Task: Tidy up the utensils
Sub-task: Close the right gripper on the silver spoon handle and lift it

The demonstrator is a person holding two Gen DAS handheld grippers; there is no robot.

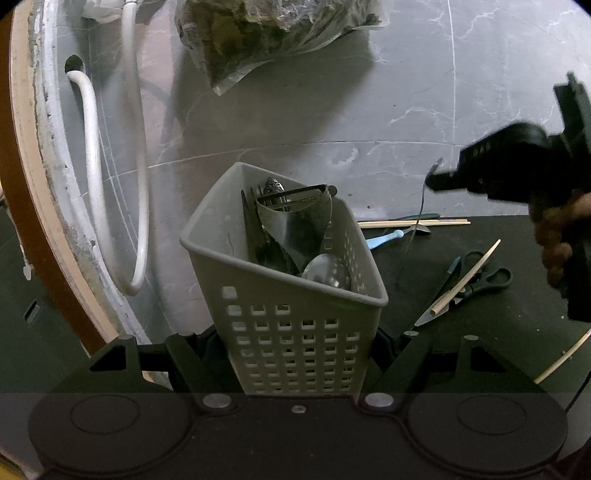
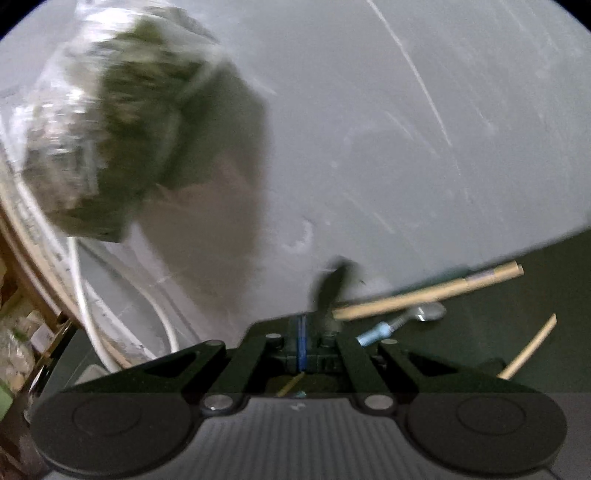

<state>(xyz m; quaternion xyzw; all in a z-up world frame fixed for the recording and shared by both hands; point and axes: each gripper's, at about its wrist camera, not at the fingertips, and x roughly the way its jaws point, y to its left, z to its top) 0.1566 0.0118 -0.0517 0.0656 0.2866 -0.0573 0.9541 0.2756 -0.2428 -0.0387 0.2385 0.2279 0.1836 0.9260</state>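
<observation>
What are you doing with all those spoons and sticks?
Tidying up! The left gripper is clamped around a grey basket that already has some metal utensils inside. The right gripper, held in a hand, is shut on a thin metal utensil, lifted above the dark mat. Chopsticks, scissors and a blue-handled spoon still wait on the mat.

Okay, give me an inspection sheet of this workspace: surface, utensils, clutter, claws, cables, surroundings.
Surface: dark mat on grey marbled floor.
Job's things: grey basket holds metal utensils; scissors, chopsticks and blue-handled spoon lie on the mat.
Clutter: plastic bag of greens.
Claws: left claw shut on the basket; right claw shut on a thin metal utensil, lifted.
Cables: white hose at left.
Surroundings: wooden edge.
</observation>
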